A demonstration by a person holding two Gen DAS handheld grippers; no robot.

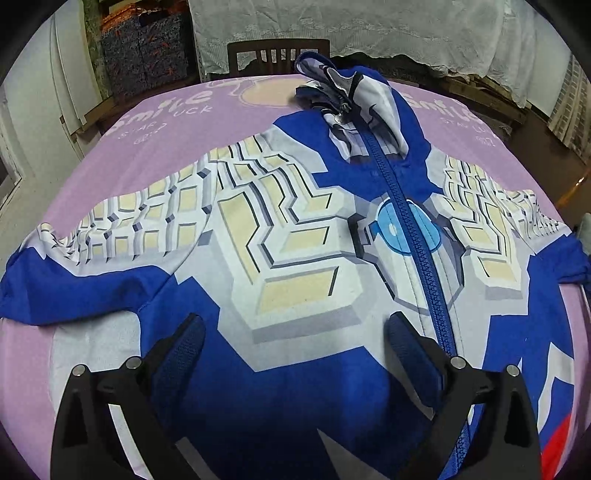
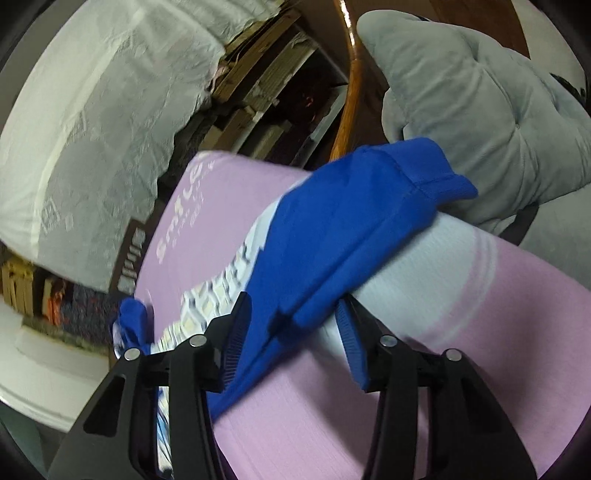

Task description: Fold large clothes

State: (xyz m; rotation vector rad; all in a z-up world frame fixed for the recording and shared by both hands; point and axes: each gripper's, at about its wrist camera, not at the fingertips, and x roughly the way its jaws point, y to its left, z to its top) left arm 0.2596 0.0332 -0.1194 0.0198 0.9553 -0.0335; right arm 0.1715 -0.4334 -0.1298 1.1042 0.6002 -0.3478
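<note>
A blue, white and cream zip-up jacket [image 1: 295,236] lies front up, spread over a lilac-covered table [image 1: 177,122]. Its hood [image 1: 354,92] is at the far edge and its sleeves reach out to both sides. My left gripper [image 1: 295,332] hovers open just above the lower front, left of the zipper [image 1: 417,236], holding nothing. In the right wrist view, the jacket's blue sleeve [image 2: 343,229] runs between the fingers of my right gripper [image 2: 295,328]. Those jaws are partly apart around the fabric and not clamped on it. The sleeve's cuff [image 2: 443,181] hangs past the table edge.
A dark wooden chair [image 1: 277,55] stands behind the table, in front of a white cloth-draped surface [image 1: 369,29]. A grey plush cushion [image 2: 480,110] and a wooden rail [image 2: 351,92] sit close beyond the table's right edge. Patterned boxes [image 1: 144,55] are stacked at the back left.
</note>
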